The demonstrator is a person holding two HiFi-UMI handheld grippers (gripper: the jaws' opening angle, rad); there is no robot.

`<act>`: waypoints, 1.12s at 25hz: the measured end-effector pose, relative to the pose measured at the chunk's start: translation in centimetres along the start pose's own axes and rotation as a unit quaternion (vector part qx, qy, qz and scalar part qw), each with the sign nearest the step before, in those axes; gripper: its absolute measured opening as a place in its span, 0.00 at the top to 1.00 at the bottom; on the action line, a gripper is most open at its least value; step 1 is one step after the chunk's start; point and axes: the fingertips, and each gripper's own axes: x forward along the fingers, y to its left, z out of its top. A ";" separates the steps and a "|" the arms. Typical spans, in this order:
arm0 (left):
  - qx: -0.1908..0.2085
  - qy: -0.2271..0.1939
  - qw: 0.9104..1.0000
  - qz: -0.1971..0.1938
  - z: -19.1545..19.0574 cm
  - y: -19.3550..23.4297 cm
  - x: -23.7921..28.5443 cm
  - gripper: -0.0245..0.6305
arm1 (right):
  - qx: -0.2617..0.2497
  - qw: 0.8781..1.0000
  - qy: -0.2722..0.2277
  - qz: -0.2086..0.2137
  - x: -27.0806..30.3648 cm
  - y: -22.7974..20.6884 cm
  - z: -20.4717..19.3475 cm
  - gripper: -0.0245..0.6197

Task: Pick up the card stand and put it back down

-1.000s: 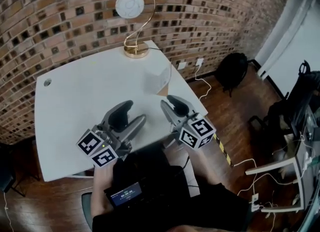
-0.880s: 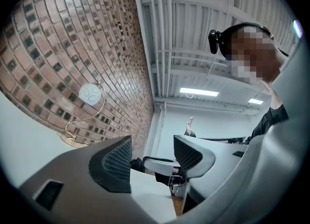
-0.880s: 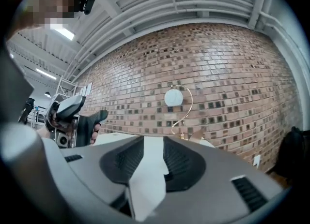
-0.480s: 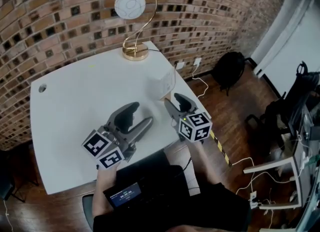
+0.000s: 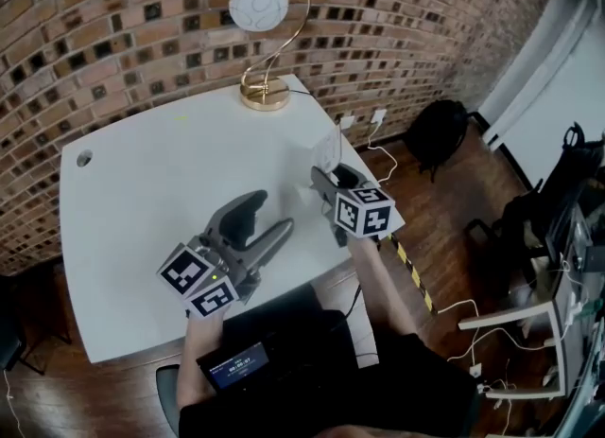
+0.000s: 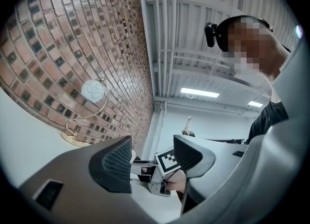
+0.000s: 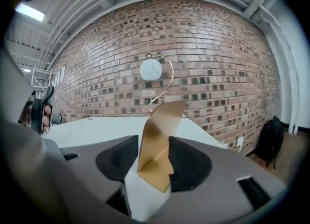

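The card stand (image 7: pixel 156 138) stands between the right claw's (image 5: pixel 331 179) jaws, which have just been opening. From above, the claw hides its foot, and its clear plate is barely traceable against the desk (image 5: pixel 170 171). Beyond the claw, it covers the lamp's (image 7: pixel 151 69) base.

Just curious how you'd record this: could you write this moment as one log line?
right gripper: fingers just opened, card stand between them, not gripped | left gripper: open, empty

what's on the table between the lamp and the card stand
Nothing: the table is bare between lamp and card stand, seen in the head view.
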 end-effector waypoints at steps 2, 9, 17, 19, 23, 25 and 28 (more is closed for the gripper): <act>-0.001 -0.001 1.000 0.000 0.0 0.1 -0.1 0.56 | 0.003 1.000 0.000 -0.003 0.3 -0.1 0.1 0.61; -0.008 0.004 1.000 0.003 -0.4 0.4 0.2 0.56 | 0.004 1.000 0.003 0.011 0.5 0.1 0.0 0.75; -0.013 0.015 1.000 0.000 -1.0 0.5 0.7 0.56 | 0.038 0.998 -0.019 0.049 -0.2 -0.1 0.5 0.92; -0.014 0.015 1.000 0.001 -1.0 0.5 0.8 0.56 | 0.047 0.996 -0.030 0.063 -0.5 0.0 0.9 0.92; -0.016 0.015 1.000 0.001 -0.9 0.6 0.7 0.56 | 0.087 0.987 -0.058 0.124 -1.1 1.2 2.0 0.92; -0.017 0.015 1.000 0.001 -0.8 0.6 0.6 0.56 | 0.114 0.977 -0.073 0.166 -1.5 2.4 2.7 0.92; -0.016 0.014 1.000 0.002 -0.6 0.7 0.4 0.56 | 0.146 0.961 -0.090 0.218 -1.9 3.8 3.2 0.92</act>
